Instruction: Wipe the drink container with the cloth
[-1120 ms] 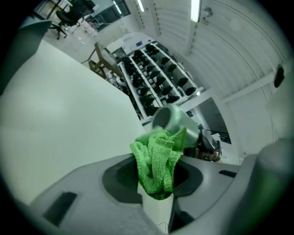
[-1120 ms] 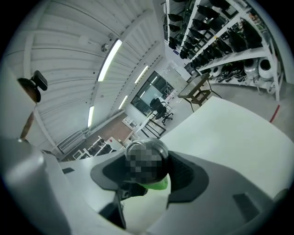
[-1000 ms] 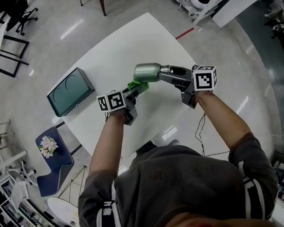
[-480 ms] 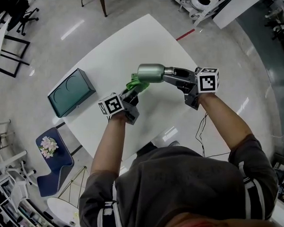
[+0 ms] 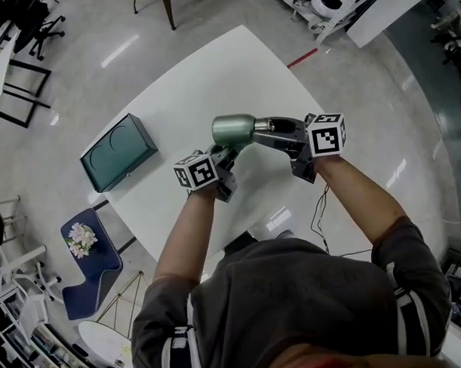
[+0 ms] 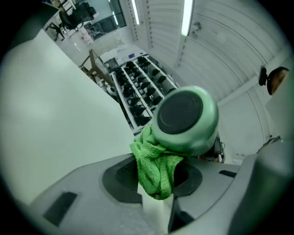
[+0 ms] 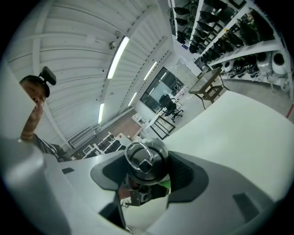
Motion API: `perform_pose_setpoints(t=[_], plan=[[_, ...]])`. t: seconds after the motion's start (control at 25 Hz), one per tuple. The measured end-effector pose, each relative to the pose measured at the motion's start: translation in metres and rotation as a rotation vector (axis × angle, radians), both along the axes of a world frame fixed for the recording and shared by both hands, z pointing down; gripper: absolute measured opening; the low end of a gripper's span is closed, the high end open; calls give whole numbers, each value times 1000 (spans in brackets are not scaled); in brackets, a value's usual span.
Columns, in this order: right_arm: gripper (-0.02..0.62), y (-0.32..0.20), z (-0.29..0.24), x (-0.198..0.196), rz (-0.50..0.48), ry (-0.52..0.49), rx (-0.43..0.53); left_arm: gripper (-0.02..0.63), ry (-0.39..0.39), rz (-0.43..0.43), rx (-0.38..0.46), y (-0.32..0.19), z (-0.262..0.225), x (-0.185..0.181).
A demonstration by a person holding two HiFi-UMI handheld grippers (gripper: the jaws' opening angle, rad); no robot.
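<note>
Holding the bottle (image 5: 233, 131) level above the white table (image 5: 211, 67), your right gripper (image 5: 278, 132) pinches it at the lid end, jaws set partway apart round the body. In the right gripper view the ringed lid (image 7: 146, 158) faces the camera between them. Your left gripper (image 5: 223, 158) has its jaws pressed together on the green cloth (image 6: 156, 167). A bunch of it sticks out ahead and touches the lower edge of the bottle's dark base (image 6: 180, 110).

What has just changed is this. A second ago the cloth showed from above as a green tuft beside the bottle's base end. Now your left gripper has come in under that end, and from overhead the cloth is almost hidden beneath the bottle. The bottle itself has drifted a little toward you. The right gripper's hold looks the same.

That reads as a wiping stroke under way on the underside near the base. The cloth is in contact, but only over a small patch, so most of the body probably remains to be wiped. The teal case (image 5: 118, 151) sits well apart at the table's left edge.
</note>
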State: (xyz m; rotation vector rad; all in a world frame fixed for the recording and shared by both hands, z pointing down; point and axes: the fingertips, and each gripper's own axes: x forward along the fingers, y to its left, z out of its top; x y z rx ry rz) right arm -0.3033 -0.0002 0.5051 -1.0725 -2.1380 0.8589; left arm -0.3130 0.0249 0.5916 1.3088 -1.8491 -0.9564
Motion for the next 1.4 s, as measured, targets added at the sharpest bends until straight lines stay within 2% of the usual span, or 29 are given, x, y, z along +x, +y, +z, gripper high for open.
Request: perform_pose_setpoints(t=[0.2, 0.36, 0.44, 0.52, 0.6, 0.72, 0.8, 0.88, 1.0, 1.2, 1.28, 1.4], plan=[[250, -26, 0, 4, 23, 7, 17, 110, 3, -100, 12, 40, 2, -32], [250, -26, 11, 12, 12, 22, 56, 110, -24, -91, -25, 41, -1, -41], [250, -14, 14, 12, -38, -15, 130, 110, -30, -105, 13, 44, -9, -51], [250, -6, 17, 14, -108, -83, 272, 110, -44, -104, 75, 52, -27, -61], [250, -4, 25, 18, -200, -178, 479, 110, -103, -19, 68, 50, -47, -60], [250, 0, 40, 26, -353, -316, 751, 110, -250, 230, -82, 27, -59, -35], [250, 8, 48, 31, -454, -405, 882, 110, -322, 381, -192, 9, -56, -16], [250, 13, 52, 34, -528, -473, 969, 110, -349, 471, -279, -2, -47, -6], [250, 16, 52, 39, -554, -525, 998, 110, -350, 520, -365, -5, -27, -7], [250, 28, 39, 45, -567, -591, 970, 110, -357, 619, -505, -1, 15, 2], [250, 29, 36, 43, -561, -582, 946, 110, -379, 658, -562, 3, 29, 6], [250, 24, 44, 38, -533, -495, 880, 110, -382, 657, -608, 13, 39, 4]])
